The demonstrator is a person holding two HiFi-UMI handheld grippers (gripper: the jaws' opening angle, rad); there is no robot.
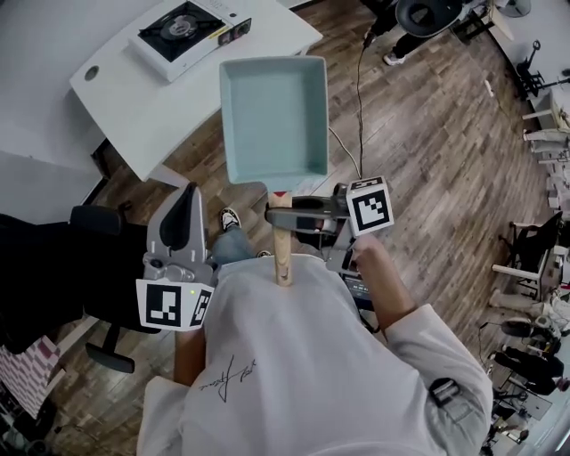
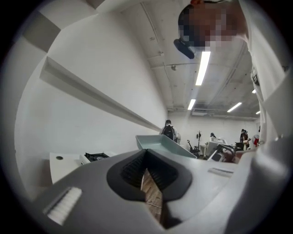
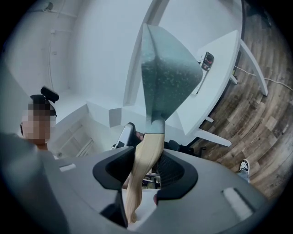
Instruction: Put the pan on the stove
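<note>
Teal pan point(image 1: 274, 116) | rectangular, shallow, raised rim | pale wooden handle point(image 1: 282, 256)

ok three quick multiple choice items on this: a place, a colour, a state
1. Where is the white portable gas stove? A white table B kitchen sink C metal shelf
2. The rectangular metal pan's colour? A red B pale teal C black
3. The right gripper is: A open, empty B shut on the pan's wooden handle C shut on the pan's rim
Answers: 1 A, it sits on the tabletop; 2 B, its inside shows teal; 3 B, the jaws pinch the handle.
</note>
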